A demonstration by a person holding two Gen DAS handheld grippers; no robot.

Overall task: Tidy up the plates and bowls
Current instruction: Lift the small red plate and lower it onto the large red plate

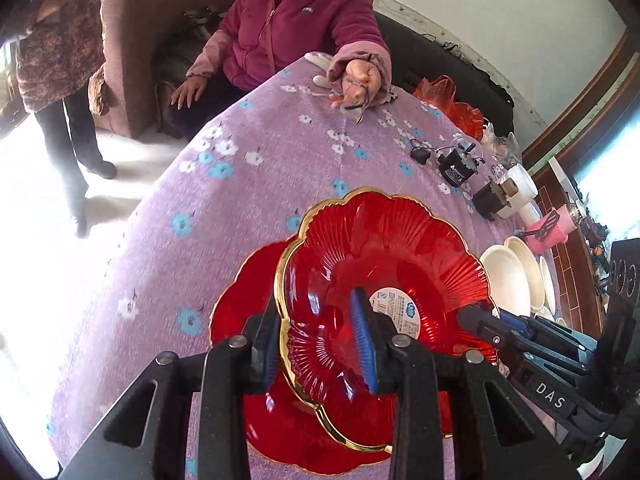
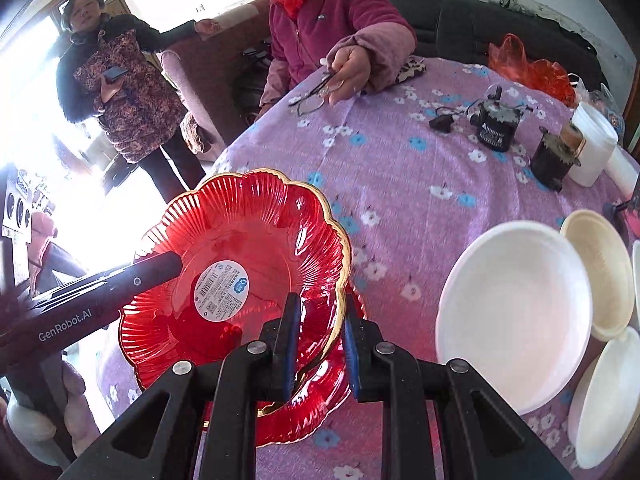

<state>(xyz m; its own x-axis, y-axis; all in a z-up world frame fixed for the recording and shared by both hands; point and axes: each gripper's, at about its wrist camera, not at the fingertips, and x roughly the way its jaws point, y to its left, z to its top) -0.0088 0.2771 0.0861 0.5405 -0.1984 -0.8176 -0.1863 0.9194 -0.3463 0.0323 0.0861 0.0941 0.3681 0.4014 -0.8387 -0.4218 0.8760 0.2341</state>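
We hold the scalloped red glass bowl with the gold rim (image 1: 384,264) between both claws, one on each side of it, which we judge is the sensible way to carry something this wide and slippery. Our left gripper (image 1: 320,344) pinches the near rim, one blue pad inside the bowl and one outside, the jaws narrow and clamped on the glass. Our right gripper (image 2: 318,344) does the same on the opposite edge, its jaws drawn close around the gilded lip. The bowl hangs tilted, its round paper label (image 2: 222,290) facing up, directly above a second red glass plate (image 1: 256,312) of the same fluted pattern that lies on the purple flowered tablecloth (image 1: 248,184). From that alignment we judge we are stacking like with like. To the right, the round white bowl (image 2: 516,312) and cream plastic plates (image 2: 596,264) sit grouped near the table edge, apart from the red ones. A seated person in a magenta jacket (image 2: 340,12) rests a hand holding spectacles (image 2: 316,96) on the far side, well clear of us.
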